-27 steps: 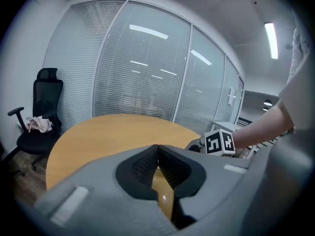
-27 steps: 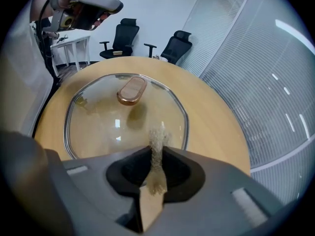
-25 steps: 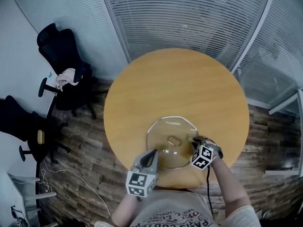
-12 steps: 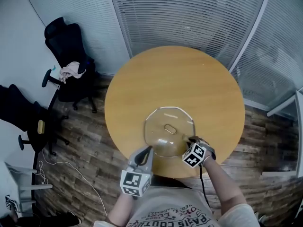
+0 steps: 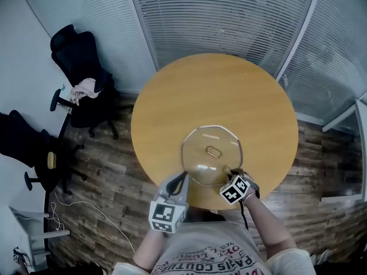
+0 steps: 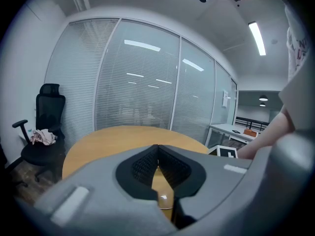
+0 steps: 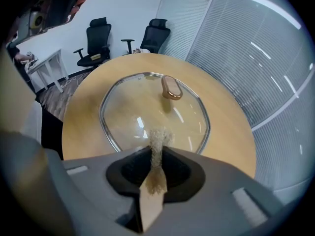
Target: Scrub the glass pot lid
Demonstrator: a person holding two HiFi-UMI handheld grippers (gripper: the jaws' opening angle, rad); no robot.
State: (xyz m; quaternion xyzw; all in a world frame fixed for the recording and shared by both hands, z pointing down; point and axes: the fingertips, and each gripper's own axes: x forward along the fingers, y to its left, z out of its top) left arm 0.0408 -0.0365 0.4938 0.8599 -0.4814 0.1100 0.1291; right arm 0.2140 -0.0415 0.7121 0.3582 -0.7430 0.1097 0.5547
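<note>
Two grippers sit at the near rim of the glass pot lid (image 5: 200,145) in the head view; it lies handle-up toward your edge of the round table (image 5: 212,85). Left gripper view: your left gripper (image 6: 157,149) has its jaws closed tip to tip, empty — probably placed there to steady the lid. Right gripper view: your right gripper (image 7: 156,150) is clamped on a tan scrub pad (image 7: 158,134), frayed end jutting over the glass — ready to rub.
</note>
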